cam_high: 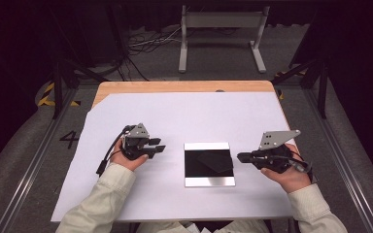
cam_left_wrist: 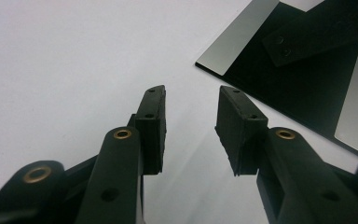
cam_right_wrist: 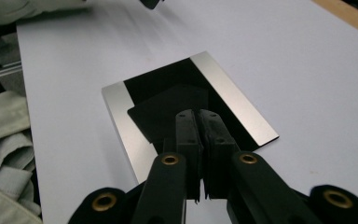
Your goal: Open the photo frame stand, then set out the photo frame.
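On the white sheet (cam_high: 175,121), dead centre: tray (cam_high: 209,181) with a black card (cam_high: 217,163) lying on it | right gripper (cam_high: 241,157) clenched, empty, just right of tray, nearer the card | left gripper (cam_high: 158,145) released, off tray's left side

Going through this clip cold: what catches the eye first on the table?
The square plate, black in the middle with silvery strips at two opposite edges, lies in the middle of the white sheet, with a dark flat piece on it. The left gripper sits left of it, jaws apart and empty; the right gripper points at its right edge, jaws together.
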A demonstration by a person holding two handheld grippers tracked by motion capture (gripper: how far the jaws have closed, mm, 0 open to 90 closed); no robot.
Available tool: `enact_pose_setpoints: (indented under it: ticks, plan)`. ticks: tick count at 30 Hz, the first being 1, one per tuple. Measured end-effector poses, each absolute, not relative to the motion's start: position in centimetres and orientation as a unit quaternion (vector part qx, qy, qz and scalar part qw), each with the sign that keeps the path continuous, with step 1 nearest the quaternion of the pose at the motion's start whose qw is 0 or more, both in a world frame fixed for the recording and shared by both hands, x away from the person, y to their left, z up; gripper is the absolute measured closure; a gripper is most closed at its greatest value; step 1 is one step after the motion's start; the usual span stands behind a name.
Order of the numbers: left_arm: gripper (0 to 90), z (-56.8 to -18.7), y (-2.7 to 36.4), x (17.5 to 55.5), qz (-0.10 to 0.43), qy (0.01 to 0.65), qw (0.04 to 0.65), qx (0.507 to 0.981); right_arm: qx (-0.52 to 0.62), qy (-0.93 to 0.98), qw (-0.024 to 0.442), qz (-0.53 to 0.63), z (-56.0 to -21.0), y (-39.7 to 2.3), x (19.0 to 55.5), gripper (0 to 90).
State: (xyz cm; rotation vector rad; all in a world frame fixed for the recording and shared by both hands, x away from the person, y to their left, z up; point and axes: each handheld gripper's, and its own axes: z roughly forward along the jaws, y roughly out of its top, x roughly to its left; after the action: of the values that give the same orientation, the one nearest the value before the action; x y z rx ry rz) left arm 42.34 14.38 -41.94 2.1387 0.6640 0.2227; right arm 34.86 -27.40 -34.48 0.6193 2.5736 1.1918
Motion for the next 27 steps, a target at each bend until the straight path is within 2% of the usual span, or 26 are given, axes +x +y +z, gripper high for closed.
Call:
enact_pose_setpoints:
  ticks: [7,17,27]
  plan:
    - [63.2,-41.9,14.5,42.3,0.092,0.266,0.431,0.857,0.25,0.857,0.129,0.431,-33.6,-28.0,34.8,82.4]
    - [63.1,-42.0,14.4,42.4,0.091,0.265,0.431,0.858,0.314,0.826,0.127,0.45,-33.6,-29.0,35.3,72.5]
    - [62.7,-41.9,14.4,42.3,0.091,0.267,0.43,0.857,0.363,0.811,0.105,0.446,-34.0,-29.2,35.8,63.4]
